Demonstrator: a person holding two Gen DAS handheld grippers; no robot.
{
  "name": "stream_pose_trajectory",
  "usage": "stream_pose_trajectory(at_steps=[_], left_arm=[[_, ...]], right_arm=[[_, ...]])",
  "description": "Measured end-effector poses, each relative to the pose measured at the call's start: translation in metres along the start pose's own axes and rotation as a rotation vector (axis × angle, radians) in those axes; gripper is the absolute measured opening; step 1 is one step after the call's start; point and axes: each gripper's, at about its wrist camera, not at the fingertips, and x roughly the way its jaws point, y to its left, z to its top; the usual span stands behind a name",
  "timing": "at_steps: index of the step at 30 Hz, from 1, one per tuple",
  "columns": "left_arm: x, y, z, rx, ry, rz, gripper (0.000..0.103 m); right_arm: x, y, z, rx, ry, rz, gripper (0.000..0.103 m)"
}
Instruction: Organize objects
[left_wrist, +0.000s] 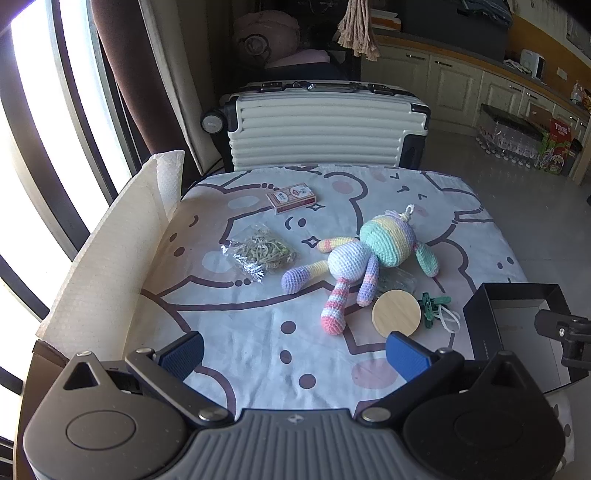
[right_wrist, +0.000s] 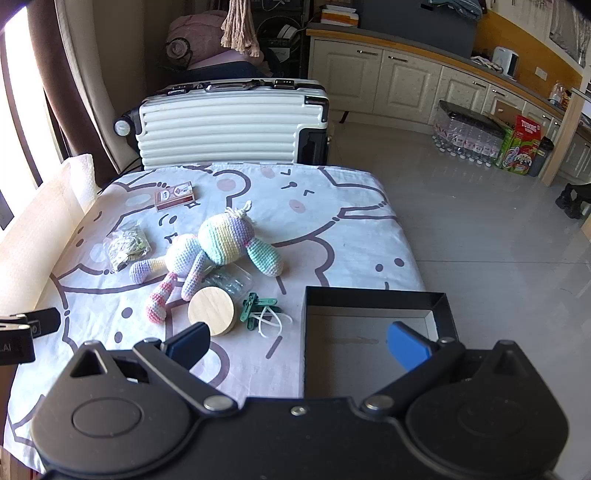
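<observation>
Both grippers hover spread wide and empty over the cartoon-print cloth (left_wrist: 258, 332).

From the left gripper (left_wrist: 295, 354), the crochet doll (left_wrist: 365, 254) lies at one o'clock, well beyond the jaws. The right gripper (right_wrist: 298, 345) has the wooden disc (right_wrist: 211, 311) just past its left finger at eleven o'clock, the black box (right_wrist: 373, 295) under its right finger.

My table wears a soft, matt printed cloth (left_wrist: 258, 325). The toy (left_wrist: 354, 258) on it is crocheted yarn, knobbly all over. The round lid (left_wrist: 396, 313) looks like pale smooth wood, the pegs (left_wrist: 436, 304) green plastic, the packet (left_wrist: 258, 253) crinkly clear film. At the right edge the box (right_wrist: 373, 295) is matt black card, and my finger pads (left_wrist: 406, 356) are ribbed blue rubber
</observation>
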Motion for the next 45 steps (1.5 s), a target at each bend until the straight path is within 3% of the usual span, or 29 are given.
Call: stream_pose_trajectory(at_steps=[21,30,40,45], left_arm=[[0.051,0.014,0.004,-0.014,0.085,-0.028,0.103],[0.079,0.019,0.009,-0.01,0.109,-0.045,0.103],[0.106,0.016,0.03,0.028,0.053,-0.117,0.103],[0.128,0.009,0.04,0.088,0.012,-0.187,0.103]], right_arm=[[0.045,0.023,0.012,-0.047,0.086,0.04,0.103],[0.075,0.047,0.014,-0.121,0.133,0.097,0.103],[0.101,0.065,0.011,-0.172,0.144,0.154,0.103],[0.109,0.072,0.009,-0.195,0.138,0.195,0.103]])
